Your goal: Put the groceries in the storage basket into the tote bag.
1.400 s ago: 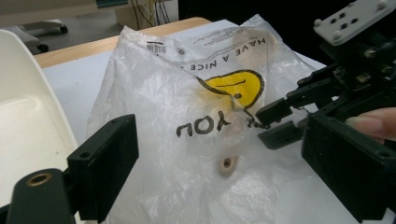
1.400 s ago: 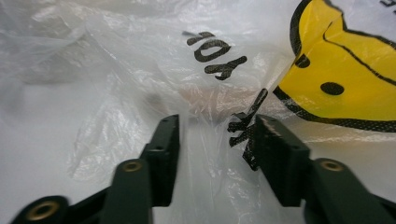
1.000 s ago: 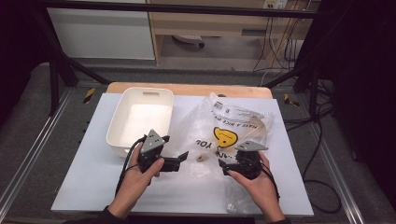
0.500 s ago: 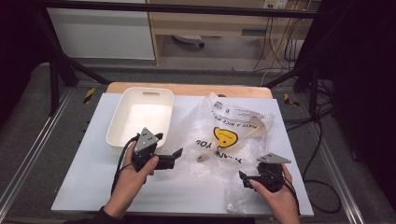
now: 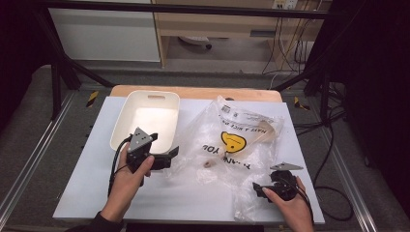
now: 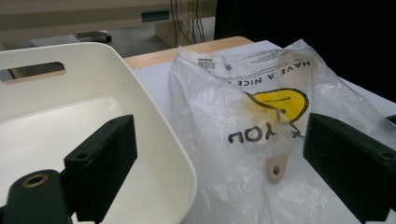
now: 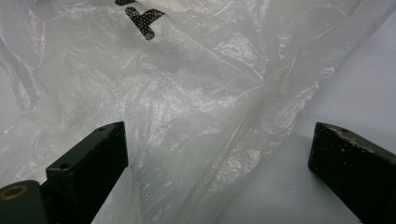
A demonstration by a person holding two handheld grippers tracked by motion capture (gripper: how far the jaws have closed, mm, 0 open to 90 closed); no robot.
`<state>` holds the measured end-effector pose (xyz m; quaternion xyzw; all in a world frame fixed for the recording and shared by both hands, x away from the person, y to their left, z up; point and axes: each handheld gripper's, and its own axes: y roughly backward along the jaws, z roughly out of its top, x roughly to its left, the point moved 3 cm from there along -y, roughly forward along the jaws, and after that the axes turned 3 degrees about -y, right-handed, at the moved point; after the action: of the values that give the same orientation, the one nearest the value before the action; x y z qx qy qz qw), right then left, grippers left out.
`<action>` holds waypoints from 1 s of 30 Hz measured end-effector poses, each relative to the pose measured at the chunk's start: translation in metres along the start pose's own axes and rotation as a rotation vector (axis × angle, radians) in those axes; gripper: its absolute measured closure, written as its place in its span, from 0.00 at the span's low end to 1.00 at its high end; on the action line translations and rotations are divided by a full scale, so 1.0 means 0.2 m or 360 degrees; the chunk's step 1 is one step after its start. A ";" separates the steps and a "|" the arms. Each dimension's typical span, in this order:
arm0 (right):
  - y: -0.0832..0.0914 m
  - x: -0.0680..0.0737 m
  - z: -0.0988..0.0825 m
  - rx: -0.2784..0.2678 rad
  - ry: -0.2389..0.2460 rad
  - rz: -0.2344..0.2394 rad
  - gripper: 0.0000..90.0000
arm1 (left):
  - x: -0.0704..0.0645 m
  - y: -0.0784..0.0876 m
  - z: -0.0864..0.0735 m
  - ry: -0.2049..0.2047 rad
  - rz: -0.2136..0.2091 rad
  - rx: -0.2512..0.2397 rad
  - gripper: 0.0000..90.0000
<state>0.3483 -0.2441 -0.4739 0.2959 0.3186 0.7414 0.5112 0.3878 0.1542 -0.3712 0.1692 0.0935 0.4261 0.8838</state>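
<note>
A clear plastic bag (image 5: 241, 145) printed with a yellow smiley lies crumpled on the white table, and a small beige piece (image 5: 209, 164) sits inside it. My left gripper (image 5: 169, 157) is open at the white tray's front right corner, pointing at the bag (image 6: 243, 93) and the beige piece (image 6: 276, 169), with nothing between its jaws (image 6: 219, 140). My right gripper (image 5: 258, 187) is low at the bag's front right edge. Its jaws have just been opening and now stand open (image 7: 219, 140). Loose bag film (image 7: 187, 84) lies between them, but the pads do not press on it.
An empty white tray (image 5: 121, 125) with a handle slot stands at the back left, its wall (image 6: 163, 140) close beside my left jaw. Bare table (image 5: 183, 198) stretches along the front. A wooden board edge (image 5: 193, 92) runs behind, and cables hang at the right.
My left hand drew back left from the bag toward the tray. My right hand moved right and toward the table's front, sinking to the bag's front right edge.
</note>
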 end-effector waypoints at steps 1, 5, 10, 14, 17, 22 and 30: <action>0.00 0.00 0.00 -0.0001 0.0003 0.0006 0.07 | 0.00 0.00 0.00 0.0005 0.0002 -0.0001 0.11; -0.01 0.05 0.00 -0.0002 0.0064 0.0038 0.07 | 0.01 0.01 0.00 0.0014 0.0009 -0.0004 0.11; -0.03 0.12 0.00 0.0015 0.0163 0.0068 0.07 | 0.02 0.00 -0.01 0.0024 0.0005 0.0000 0.11; -0.04 0.18 -0.01 0.0021 0.0264 0.0053 0.09 | 0.02 0.00 -0.01 0.0022 0.0006 0.0004 0.11; -0.03 0.19 -0.01 0.0004 0.0284 0.0069 0.18 | 0.02 0.00 -0.01 0.0017 0.0010 0.0010 0.11; -0.02 0.19 -0.01 -0.0058 0.0302 0.0089 0.41 | 0.02 0.00 0.00 0.0018 0.0012 0.0008 0.11; -0.01 0.19 0.00 -0.0077 0.0335 0.0108 0.69 | 0.03 0.01 0.01 0.0030 0.0016 -0.0010 0.11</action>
<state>0.3377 -0.2067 -0.4718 0.2146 0.3423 0.7928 0.4563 0.3899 0.1600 -0.3691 0.1629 0.0997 0.4325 0.8812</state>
